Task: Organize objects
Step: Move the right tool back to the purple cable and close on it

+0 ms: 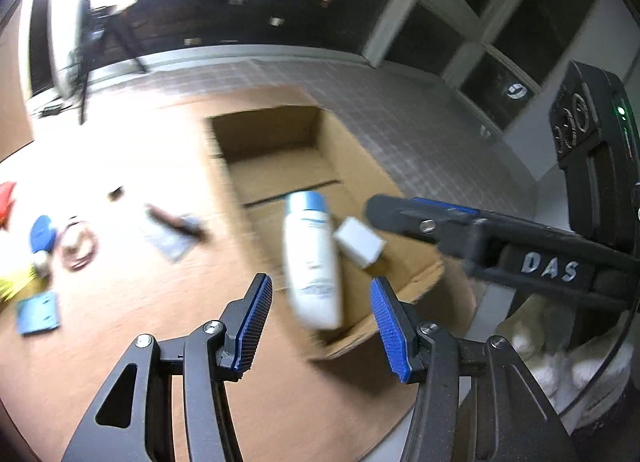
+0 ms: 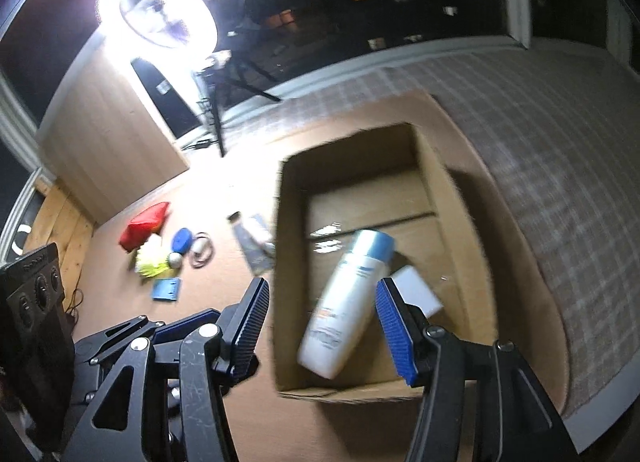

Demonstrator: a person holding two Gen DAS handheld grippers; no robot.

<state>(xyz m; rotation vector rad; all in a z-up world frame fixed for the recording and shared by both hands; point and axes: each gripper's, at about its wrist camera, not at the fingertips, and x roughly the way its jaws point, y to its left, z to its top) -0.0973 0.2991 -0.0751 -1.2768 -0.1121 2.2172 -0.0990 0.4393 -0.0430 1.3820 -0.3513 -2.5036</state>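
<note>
Both hand-held grippers are angling steeply downward over the brown tabletop [image 1: 120,326]. The left hand-held gripper [image 1: 321,322] is standing with its blue-padded jaws apart and nothing pressed between them, hanging just short of the open cardboard box [image 1: 420,278]. The right hand-held gripper [image 2: 322,326] is likewise holding its jaws apart and empty, poised over the near wall of the same box [image 2: 286,262]. Inside the box, a white bottle with a blue cap [image 1: 312,262] is lying on its side, and a small white block [image 1: 359,241] is sitting just beside it near the capped end; in the right wrist view the bottle [image 2: 344,310] and the block [image 2: 416,290] are showing between the pads but well below them. The left wrist view is showing the right tool from the side, reaching in over the box. The right wrist view is giving a clearer look at the loose things left of the box: a red pouch [image 2: 144,224], a yellow item [image 2: 150,262], a blue round lid [image 2: 182,241], a blue card [image 2: 166,289] and a grey packet [image 2: 256,250], plus the bright ring light [image 2: 168,18] beyond.
</note>
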